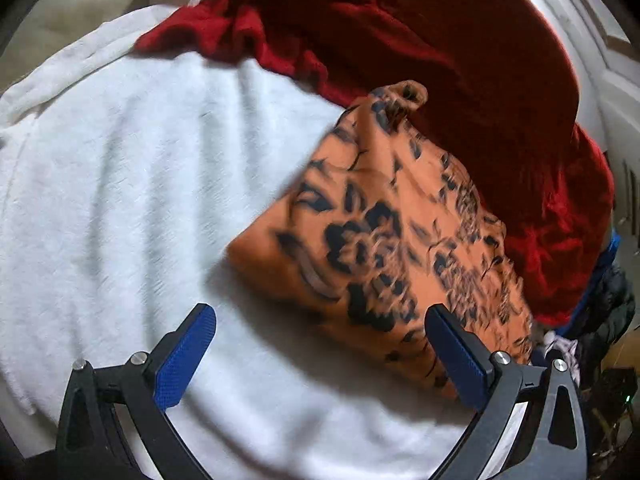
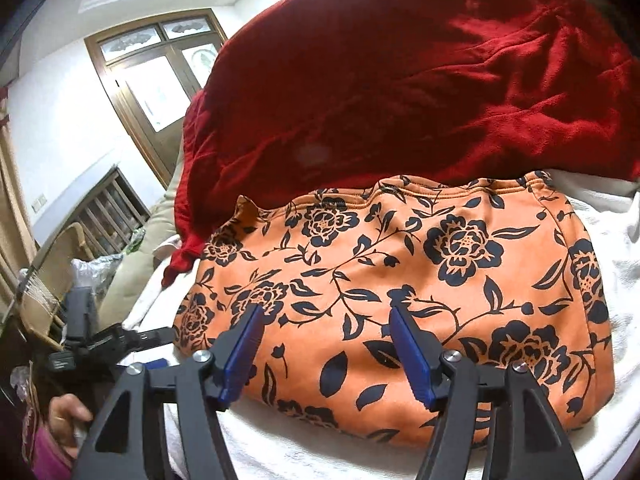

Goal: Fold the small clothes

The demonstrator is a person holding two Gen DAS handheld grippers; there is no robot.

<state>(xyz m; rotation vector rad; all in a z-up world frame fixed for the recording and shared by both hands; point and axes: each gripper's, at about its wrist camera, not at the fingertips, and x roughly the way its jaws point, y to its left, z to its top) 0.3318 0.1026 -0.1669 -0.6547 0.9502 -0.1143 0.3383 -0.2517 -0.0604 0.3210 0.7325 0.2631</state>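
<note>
Right claw (image 2: 324, 312): blue pads spread wide, holding nothing, poised over the near half of the orange floral garment (image 2: 400, 280). Left claw (image 1: 320, 316): also spread wide and empty; its right pad sits just over the garment's near corner, its left pad over bare towel.

Orange floral garment: small piece, orange with dark navy flowers. Lies flat on the white towel (image 1: 120, 184), its gathered hem on the far side touching the red blanket (image 2: 400, 80). It looks doubled over at least once, with tidy edges and a rounded right end; the layer count cannot be told.

White towel: spread under the garment, showing on the garment's near, left and right sides.

Red blanket: bunched heap directly behind the garment, one tail hanging past its far-left corner.

Step in hand, by judgement: between folds, neither claw gripping. The next move calls for each claw to close on an edge or corner of the garment and carry it across for a further fold, taking up all layers together and keeping clear of the towel beneath.
</note>
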